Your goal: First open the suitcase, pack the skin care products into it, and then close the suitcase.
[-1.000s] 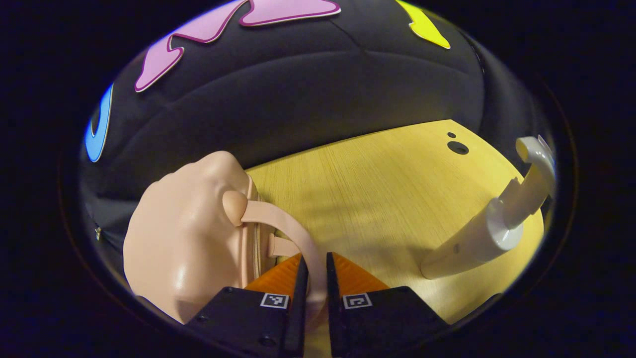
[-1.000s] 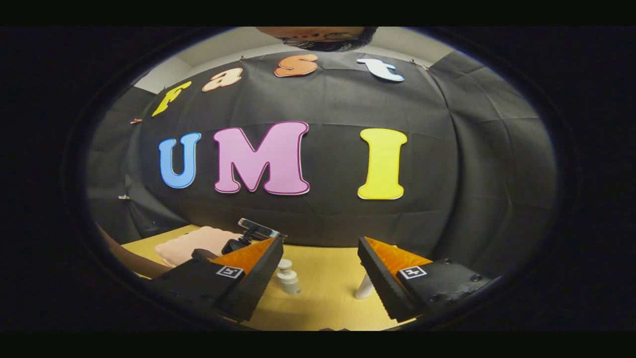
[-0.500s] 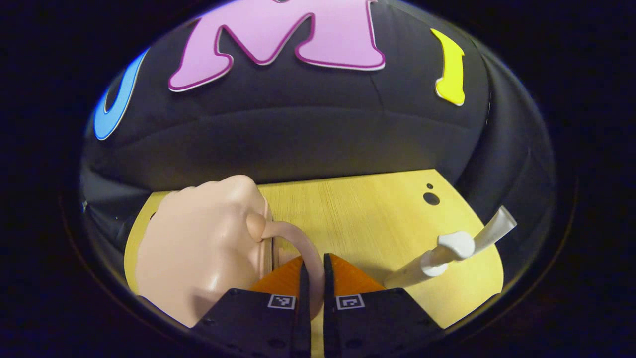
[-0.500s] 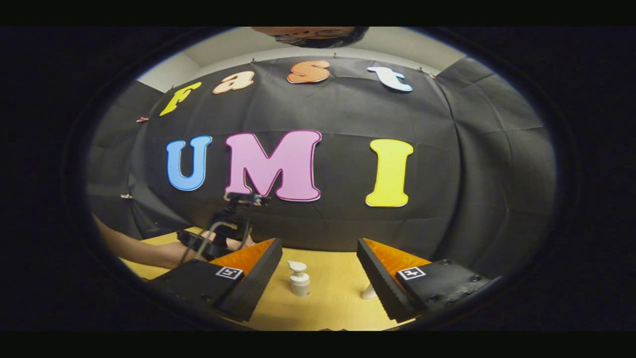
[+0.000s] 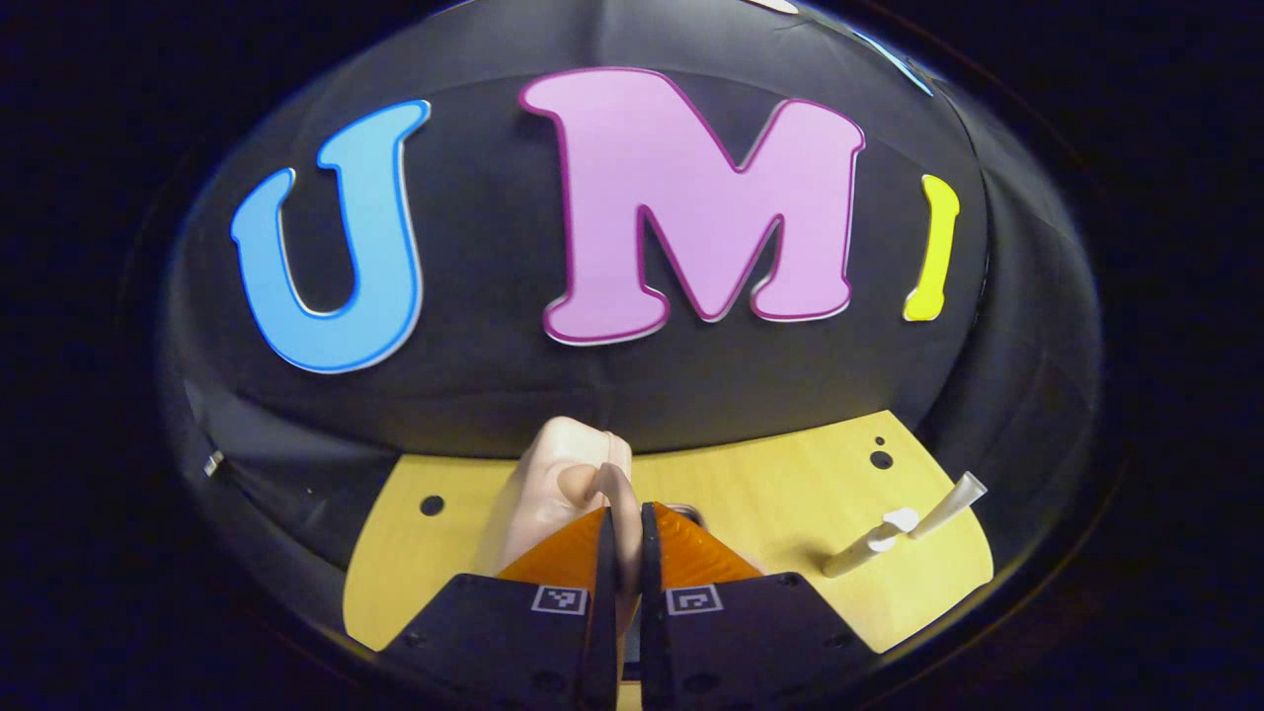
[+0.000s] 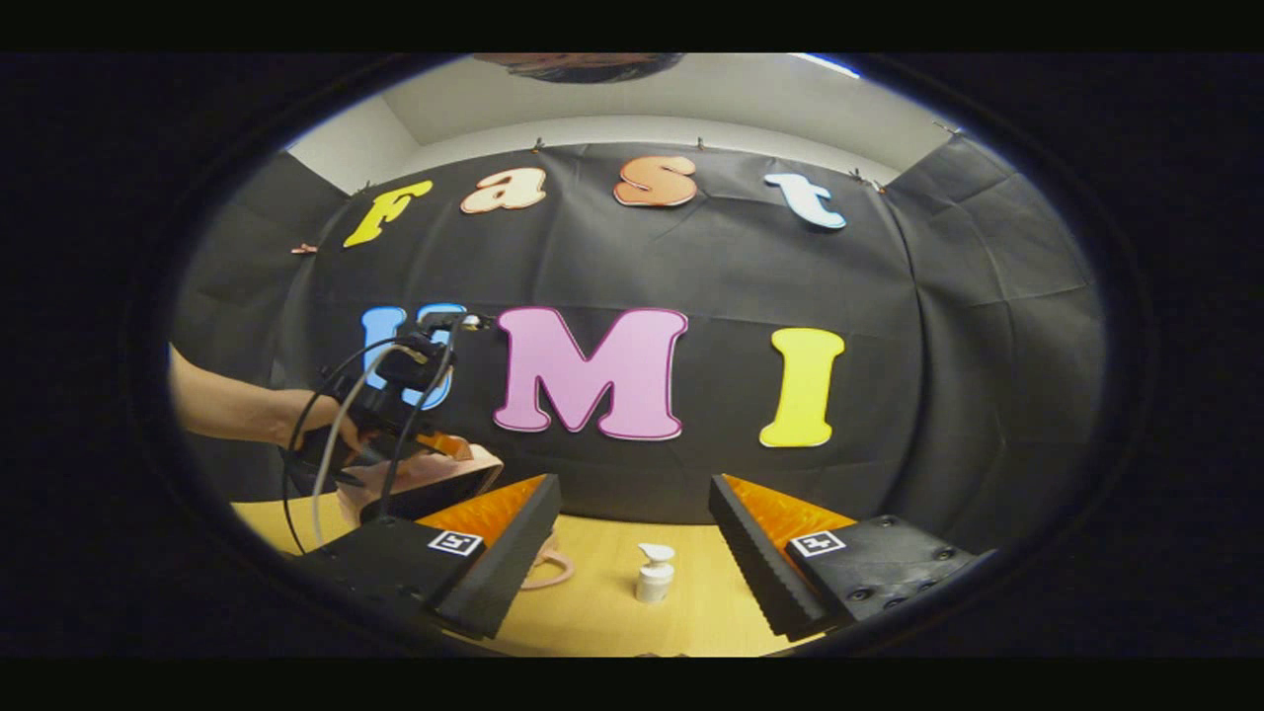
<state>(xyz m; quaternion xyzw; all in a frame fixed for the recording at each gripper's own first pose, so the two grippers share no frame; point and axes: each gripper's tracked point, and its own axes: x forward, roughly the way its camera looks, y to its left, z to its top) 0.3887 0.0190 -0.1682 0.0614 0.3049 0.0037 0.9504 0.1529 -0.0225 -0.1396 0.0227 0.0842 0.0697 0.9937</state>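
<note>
With its fingers clenched on the curved handle (image 5: 614, 494), the left gripper (image 5: 624, 553) grasps the pink suitcase (image 5: 553, 484), whose lid stands raised above the desk (image 5: 770, 494). Its glossy shell looks stiff, light and slippery, so the handle seems the surest hold. Right gripper (image 6: 632, 538): fingers released, near the pump bottle (image 6: 654, 573).

- No readable words, brand names or numbers on any object in either view.
- Left gripper (image 5: 624, 538): a small square black-and-white coded marker on each of its fingers (image 5: 563, 558), not readable as text.
- Right gripper (image 6: 632, 538): a like marker on each finger.
</note>
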